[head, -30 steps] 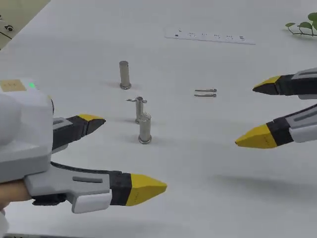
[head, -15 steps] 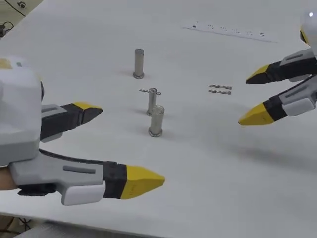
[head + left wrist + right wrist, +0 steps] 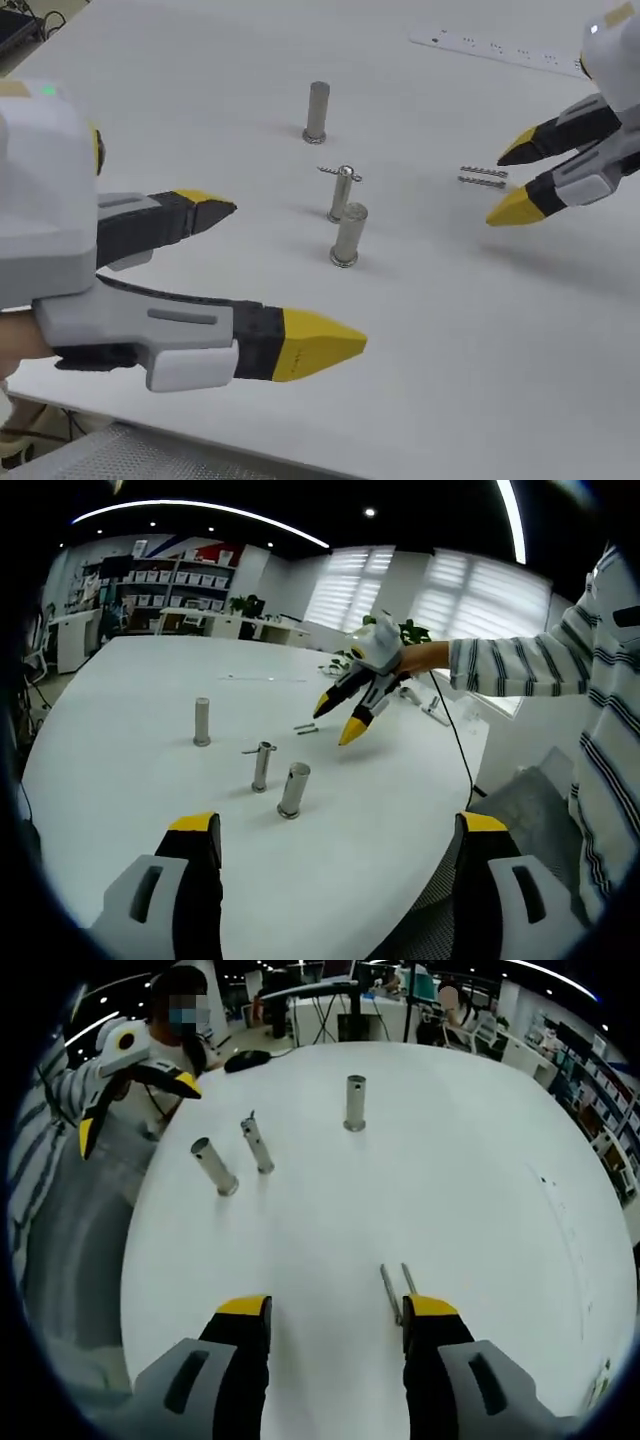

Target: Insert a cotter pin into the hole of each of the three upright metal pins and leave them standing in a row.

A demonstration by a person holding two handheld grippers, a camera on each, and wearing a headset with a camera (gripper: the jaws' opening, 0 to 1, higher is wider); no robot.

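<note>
Three short grey metal cylinders stand upright in a loose line near the middle of the white table (image 3: pixel 560 330). The far pin (image 3: pixel 317 110) is set apart from the other two, while the middle pin (image 3: pixel 342 195) and the near pin (image 3: pixel 349 235) stand just beside each other without touching. We see a thin wire cotter pin (image 3: pixel 338 173) passing crosswise through the top of the middle pin; the holes of the other two we cannot make out. A pair of loose wire cotter pins (image 3: pixel 483 178) lies flat and side by side to the right of the row, well apart from it. The right gripper (image 3: pixel 500 188) hovers there with its yellow-tipped jaws parted and gripping nothing, and in the right gripper view the pair lies just ahead of one jaw tip. The left gripper (image 3: pixel 290 277) hangs low at the near left with its jaws spread wide and nothing between them, its tips near the row but clear of it. Bare tabletop lies open between the row and the loose pair, and again from the near pin to the table's near edge, which cuts across the bottom of the head view. A white power strip (image 3: pixel 500 47) lies toward the far edge, well behind everything.
</note>
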